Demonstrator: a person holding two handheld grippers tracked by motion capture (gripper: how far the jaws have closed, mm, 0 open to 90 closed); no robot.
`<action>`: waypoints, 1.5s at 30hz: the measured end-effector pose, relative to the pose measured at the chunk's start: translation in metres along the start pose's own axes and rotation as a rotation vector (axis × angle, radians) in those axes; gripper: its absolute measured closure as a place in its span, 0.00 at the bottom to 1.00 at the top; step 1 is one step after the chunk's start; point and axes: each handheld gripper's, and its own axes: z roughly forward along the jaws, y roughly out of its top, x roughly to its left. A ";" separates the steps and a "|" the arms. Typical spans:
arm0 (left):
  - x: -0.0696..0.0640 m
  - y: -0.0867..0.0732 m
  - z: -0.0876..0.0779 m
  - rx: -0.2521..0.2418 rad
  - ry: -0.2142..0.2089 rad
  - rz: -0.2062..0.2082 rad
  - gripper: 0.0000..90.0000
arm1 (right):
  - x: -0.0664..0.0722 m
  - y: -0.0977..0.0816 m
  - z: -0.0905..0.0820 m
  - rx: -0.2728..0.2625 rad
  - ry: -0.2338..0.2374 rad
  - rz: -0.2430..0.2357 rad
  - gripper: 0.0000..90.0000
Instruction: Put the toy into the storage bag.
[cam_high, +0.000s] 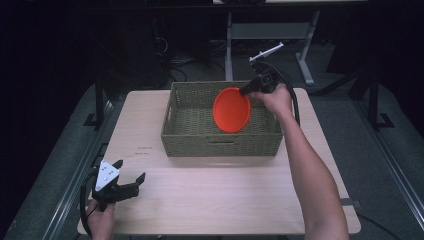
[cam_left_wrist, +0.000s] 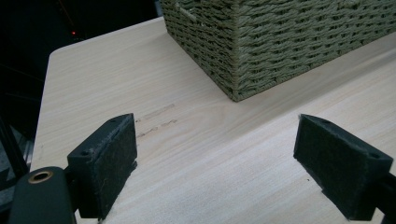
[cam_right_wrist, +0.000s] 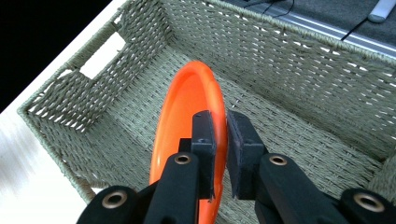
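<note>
Plate on edge above the basket

Orange plate (cam_high: 231, 110) hangs over the woven basket (cam_high: 190, 136), held on edge: its face stands roughly upright and turned toward my side of the bench (cam_high: 220, 195) in the high view. In the right gripper view its rim runs away from the camera toward the basket's far corner.

My right gripper (cam_right_wrist: 219, 140) has its fingers (cam_right_wrist: 204, 135) pinched narrow on the plate's rim, one pad on each face. I see it at the basket's back right in the high view (cam_high: 246, 91).

My left gripper (cam_high: 131, 171) sits at the near left corner of the bench, well apart from the basket, fingers (cam_left_wrist: 106, 161) wide with nothing between them.

Plate's lower edge is cut off behind the right fingers; I cannot tell whether it touches the basket floor. Basket's far side is cropped in the left gripper view.
</note>
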 end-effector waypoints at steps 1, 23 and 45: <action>0.000 0.000 0.000 0.000 -0.001 0.004 0.14 | -0.001 -0.001 0.001 0.001 -0.002 0.001 0.91; 0.001 -0.001 -0.001 -0.005 -0.004 0.001 0.14 | -0.004 -0.014 0.036 0.064 -0.037 0.022 0.91; -0.001 -0.001 0.000 -0.001 -0.006 0.007 0.14 | -0.018 -0.026 0.050 0.151 -0.040 0.069 0.77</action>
